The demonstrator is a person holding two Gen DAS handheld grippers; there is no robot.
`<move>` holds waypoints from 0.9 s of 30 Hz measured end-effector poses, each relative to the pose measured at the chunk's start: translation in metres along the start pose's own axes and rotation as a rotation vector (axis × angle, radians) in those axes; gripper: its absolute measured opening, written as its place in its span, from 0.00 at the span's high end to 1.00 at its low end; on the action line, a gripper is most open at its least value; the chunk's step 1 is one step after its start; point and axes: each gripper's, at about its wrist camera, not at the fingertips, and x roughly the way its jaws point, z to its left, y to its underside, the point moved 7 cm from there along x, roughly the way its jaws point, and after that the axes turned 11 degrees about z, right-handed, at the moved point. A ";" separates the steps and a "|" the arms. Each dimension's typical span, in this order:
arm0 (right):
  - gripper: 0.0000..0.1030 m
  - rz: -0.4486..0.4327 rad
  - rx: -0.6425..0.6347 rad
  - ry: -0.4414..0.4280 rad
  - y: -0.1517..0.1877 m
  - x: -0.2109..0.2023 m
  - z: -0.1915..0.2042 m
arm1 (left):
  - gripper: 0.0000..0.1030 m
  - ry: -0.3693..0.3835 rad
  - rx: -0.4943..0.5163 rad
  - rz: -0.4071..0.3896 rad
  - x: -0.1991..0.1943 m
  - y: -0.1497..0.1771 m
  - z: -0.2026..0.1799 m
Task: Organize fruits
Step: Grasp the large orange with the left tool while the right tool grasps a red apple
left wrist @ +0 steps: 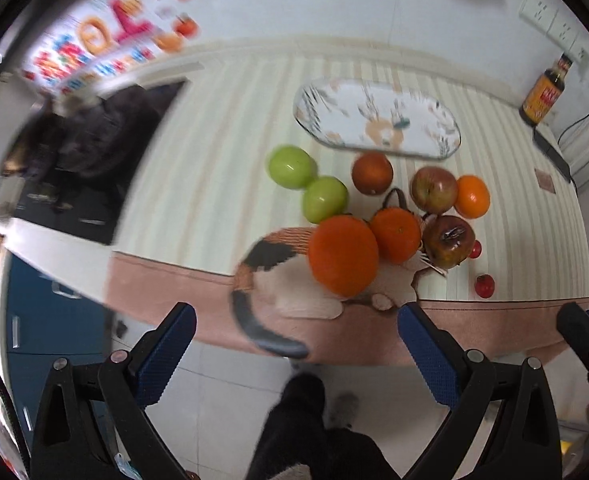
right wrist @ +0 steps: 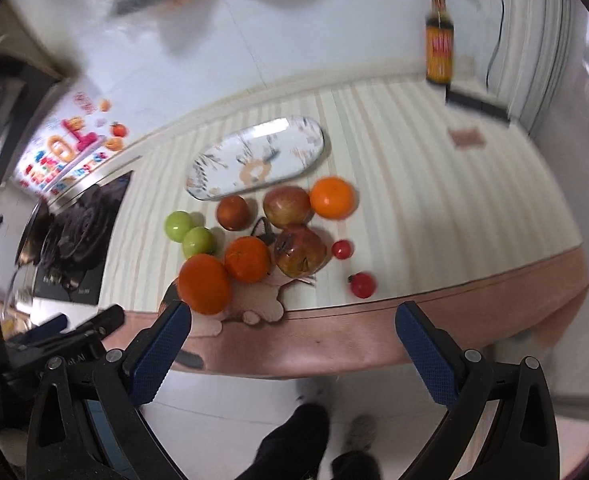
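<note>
Fruits lie loose in a cluster on the striped table [left wrist: 222, 152], ahead of both grippers and past the pink edge of the cloth; none is on the oval plate [left wrist: 378, 120] at the far side of the cluster. Nearest the left gripper [left wrist: 296, 332] is a big orange [left wrist: 343, 255], touching a second orange [left wrist: 395, 234]; two green apples [left wrist: 291, 166] sit beyond and to the left of it, and a dark pomegranate [left wrist: 449, 245] to the right. From the right gripper [right wrist: 293, 332], two small tomatoes [right wrist: 362, 284] lie straight ahead, apart from the rest, with a red apple [right wrist: 287, 206] and another orange [right wrist: 331, 197] farther on, close by the plate.

Both grippers hang over the floor short of the table, jaws spread wide, holding nothing. The task looks barely begun, and the plate seems the likely place for the fruit, though motion blur leaves its surface unclear.

To do the first pick well, take an outer fruit, not one wedged in the pack. The big orange suits the left gripper: bring the fingers down on either side of its widest part and close gently, since round fruit rolls and could nudge its neighbour. Carry it over the others instead of pushing through them.
</note>
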 end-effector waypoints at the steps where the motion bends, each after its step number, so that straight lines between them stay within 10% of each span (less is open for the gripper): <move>1: 0.00 0.027 0.024 -0.018 -0.007 0.017 0.000 | 0.00 0.018 0.003 0.022 0.009 -0.004 0.001; 16: 0.14 0.254 0.355 -0.147 -0.049 0.174 -0.026 | 0.02 0.353 -0.055 0.420 0.135 -0.047 -0.017; 27: 0.23 0.352 0.397 -0.204 -0.075 0.215 -0.027 | 0.26 0.373 -0.057 0.358 0.134 -0.050 -0.022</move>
